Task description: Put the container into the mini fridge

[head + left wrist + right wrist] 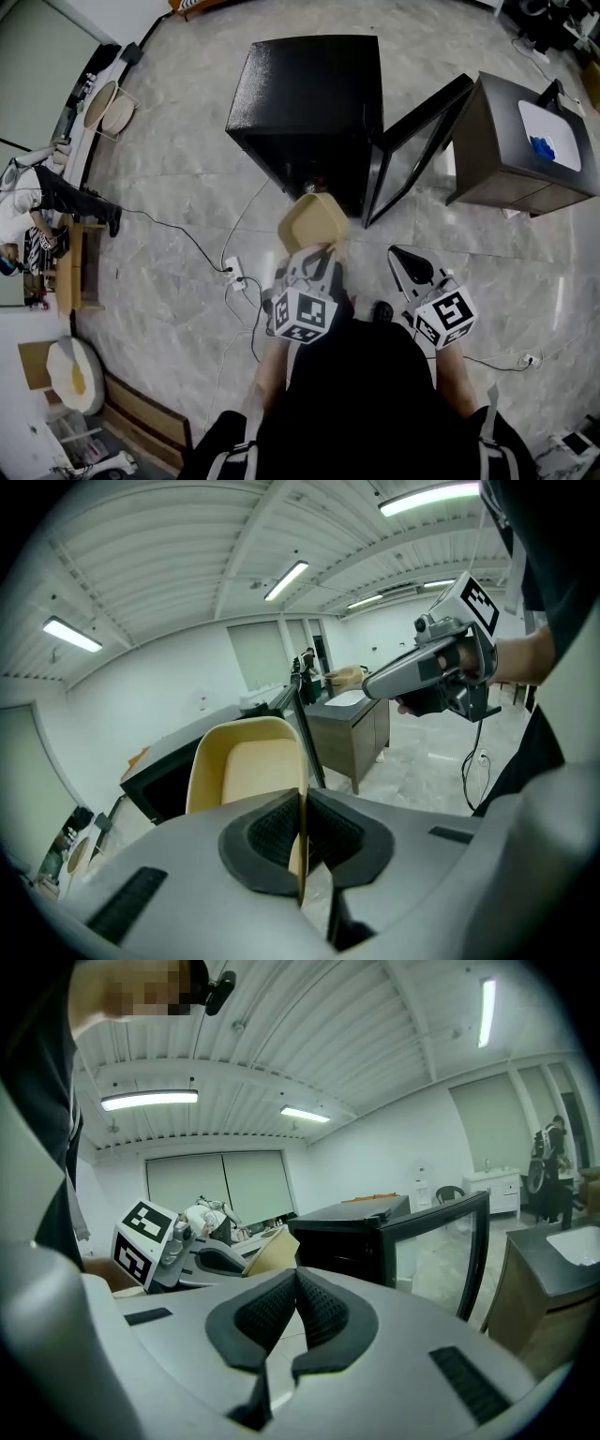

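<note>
A tan, shallow container (pixel 314 223) hangs in the air just in front of the black mini fridge (pixel 309 103), whose glass door (pixel 417 150) stands swung open to the right. My left gripper (pixel 312 255) is shut on the container's rim; in the left gripper view the container (pixel 246 766) rises past the pads with its wall pinched between them. My right gripper (pixel 405 262) is shut with nothing in it, held to the right of the container. In the right gripper view the fridge (pixel 361 1232) and its door (pixel 473 1251) lie ahead, with the container (pixel 274 1249) at the left.
A dark cabinet (pixel 520 150) with a white sink top stands right of the fridge door. Cables and a power strip (pixel 234 272) lie on the marble floor to the left. A person (pixel 28 202) sits at the far left beside a low wooden bench.
</note>
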A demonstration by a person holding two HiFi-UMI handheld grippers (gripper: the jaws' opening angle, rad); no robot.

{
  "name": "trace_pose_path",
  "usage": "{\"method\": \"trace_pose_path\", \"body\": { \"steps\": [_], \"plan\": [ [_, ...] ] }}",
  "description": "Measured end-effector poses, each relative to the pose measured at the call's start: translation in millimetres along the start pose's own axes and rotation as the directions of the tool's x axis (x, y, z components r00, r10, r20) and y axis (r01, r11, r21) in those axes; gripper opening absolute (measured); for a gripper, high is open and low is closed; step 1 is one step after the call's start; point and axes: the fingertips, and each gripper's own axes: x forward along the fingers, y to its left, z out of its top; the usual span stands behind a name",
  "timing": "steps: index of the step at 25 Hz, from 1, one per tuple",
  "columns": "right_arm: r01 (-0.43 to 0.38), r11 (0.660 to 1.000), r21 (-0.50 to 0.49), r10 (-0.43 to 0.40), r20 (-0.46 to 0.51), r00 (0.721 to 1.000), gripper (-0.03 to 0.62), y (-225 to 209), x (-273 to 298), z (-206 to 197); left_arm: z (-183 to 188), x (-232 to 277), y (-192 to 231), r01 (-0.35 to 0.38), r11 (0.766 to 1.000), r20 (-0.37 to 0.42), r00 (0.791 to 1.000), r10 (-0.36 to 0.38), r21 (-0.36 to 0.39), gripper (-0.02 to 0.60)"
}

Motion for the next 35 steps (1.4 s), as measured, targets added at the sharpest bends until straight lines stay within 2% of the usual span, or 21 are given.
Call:
{"method": "trace_pose_path", "body": {
  "steps": [6, 13, 21, 28, 32, 35],
  "plan": [
    [0.048, 0.999, 0.002, -0.048, 0.005, 0.999, 0.018, -9, 40, 10, -8, 22, 38, 0.048, 0.999, 0.012, 0.999, -0.048, 0.020, 0.043],
    [0.107, 0.994, 0.024, -0.108, 0.044, 0.993, 0.018, -6, 79, 25, -17, 34, 71, 0.119, 0.990, 0.007, 0.993, -0.120, 0.078, 0.043],
    [0.177, 0.984, 0.032, -0.178, 0.038, 0.983, 0.018, -1, 105, 21, -40, 54, 90, 0.206, 0.974, 0.012, 0.978, -0.208, 0.099, 0.043],
    [0.225, 0.969, 0.102, -0.226, -0.005, 0.974, 0.018, 3, 114, 6, -56, 74, 90, 0.276, 0.945, -0.061, 0.961, -0.269, 0.177, 0.043],
    [0.219, 0.970, 0.108, -0.218, -0.028, 0.976, 0.018, 5, 119, -2, -73, 92, 92, 0.284, 0.921, -0.129, 0.957, -0.258, 0.266, 0.043],
    [0.214, 0.971, 0.103, -0.210, -0.043, 0.977, 0.018, 3, 122, -8, -79, 108, 97, 0.294, 0.906, -0.157, 0.954, -0.256, 0.304, 0.043]
  ]
}}
